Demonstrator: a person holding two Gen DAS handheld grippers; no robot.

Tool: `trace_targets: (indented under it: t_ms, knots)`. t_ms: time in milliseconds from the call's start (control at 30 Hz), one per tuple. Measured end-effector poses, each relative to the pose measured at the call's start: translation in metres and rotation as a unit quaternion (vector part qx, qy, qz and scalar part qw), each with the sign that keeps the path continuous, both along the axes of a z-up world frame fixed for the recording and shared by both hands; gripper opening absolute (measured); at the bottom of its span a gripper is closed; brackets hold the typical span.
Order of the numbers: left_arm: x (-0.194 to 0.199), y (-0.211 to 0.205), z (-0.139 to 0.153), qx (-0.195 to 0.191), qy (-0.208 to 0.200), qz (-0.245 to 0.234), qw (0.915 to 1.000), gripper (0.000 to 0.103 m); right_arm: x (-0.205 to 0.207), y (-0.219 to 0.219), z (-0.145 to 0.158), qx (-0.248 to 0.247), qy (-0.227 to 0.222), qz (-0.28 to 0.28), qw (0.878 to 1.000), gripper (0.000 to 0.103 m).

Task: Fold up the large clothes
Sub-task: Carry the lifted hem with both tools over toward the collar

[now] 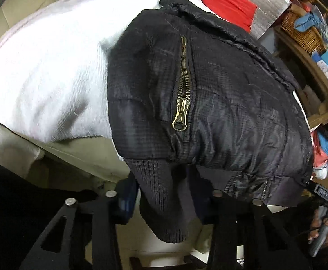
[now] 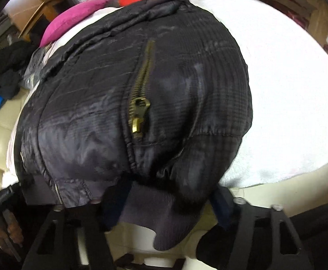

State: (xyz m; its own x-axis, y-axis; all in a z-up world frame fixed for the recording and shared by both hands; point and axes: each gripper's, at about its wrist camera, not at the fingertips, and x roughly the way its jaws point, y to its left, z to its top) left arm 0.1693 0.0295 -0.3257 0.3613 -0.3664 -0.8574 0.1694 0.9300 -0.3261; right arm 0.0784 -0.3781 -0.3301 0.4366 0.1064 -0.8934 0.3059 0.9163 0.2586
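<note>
- Two hand-held grippers were on one black puffer jacket (image 1: 220,94), each with a ribbed knit cuff hanging down between its fingers.
- Left hand-held gripper (image 1: 166,204): jaws partly closed, and the ribbed cuff (image 1: 164,202) sat right in the gap with the blue pads against its sides at 9 and 3 o'clock, so it looked pinched on that cuff.
- Right hand-held gripper (image 2: 166,211): about half open, with the other ribbed cuff (image 2: 161,220) between its blue pads. That shot was blurry, so I honestly couldn't tell if the pads were squeezing the cloth or only flanking it.
- The jacket lay bunched on a white fluffy blanket (image 1: 51,72) spread over a cream sofa (image 1: 80,157). In the left wrist view it filled the middle out to 3 o'clock, and the blanket ran off toward 9 o'clock.
- A brass zipper (image 1: 183,90) ran down the jacket's middle, with its pull toward 6 o'clock.
- Toward 12 o'clock behind the jacket sat a red cushion (image 1: 229,6) and a magenta pillow (image 2: 74,20), both touching the blanket's far edge.
- At 2 o'clock in the left view there was a wicker basket (image 1: 303,31) on a wooden shelf.
- At 4 o'clock down in the corner, a person's hand (image 1: 321,229) was wrapped round the other gripper's handle.
</note>
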Motion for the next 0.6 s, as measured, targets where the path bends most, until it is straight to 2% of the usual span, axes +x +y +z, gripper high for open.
trace_targets:
  t_ms: [33, 67, 133, 200, 233, 367, 433, 533, 600]
  knots:
    - [0.0, 0.001, 0.0, 0.0, 0.001, 0.001, 1.0, 0.041, 0.0, 0.003, 0.004, -0.011, 0.002, 0.008, 1.0, 0.053]
    - [0.0, 0.001, 0.0, 0.0, 0.002, 0.002, 1.0, 0.041, 0.0, 0.009, 0.008, -0.024, 0.004, 0.018, 1.0, 0.045]
    - [0.002, 0.0, -0.002, 0.002, 0.003, 0.003, 1.0, 0.045, -0.003, 0.015, 0.014, -0.033, 0.001, 0.028, 0.999, 0.042]
    - [0.009, -0.002, -0.01, 0.001, 0.018, -0.005, 0.9998, 0.073, -0.005, 0.012, 0.014, -0.008, -0.002, 0.027, 1.0, 0.046]
    - [0.011, -0.003, -0.014, -0.001, 0.028, -0.009, 0.9996, 0.076, -0.005, 0.009, 0.012, 0.0, 0.002, 0.024, 1.0, 0.047]
    - [0.013, -0.006, -0.022, -0.007, 0.035, -0.021, 0.9991, 0.075, -0.004, -0.011, -0.002, 0.063, 0.016, -0.002, 0.998, 0.071]
    - [0.013, -0.005, -0.021, -0.015, 0.03, -0.025, 0.9991, 0.073, 0.0, -0.014, -0.007, 0.074, 0.014, -0.01, 0.997, 0.072]
    - [0.015, -0.009, -0.019, -0.015, 0.022, -0.03, 0.9992, 0.061, 0.009, -0.014, -0.017, 0.077, 0.022, -0.007, 0.997, 0.073]
    - [0.016, -0.012, -0.018, -0.014, 0.018, -0.031, 0.9993, 0.052, 0.01, -0.014, -0.017, 0.076, 0.016, -0.004, 0.997, 0.068]
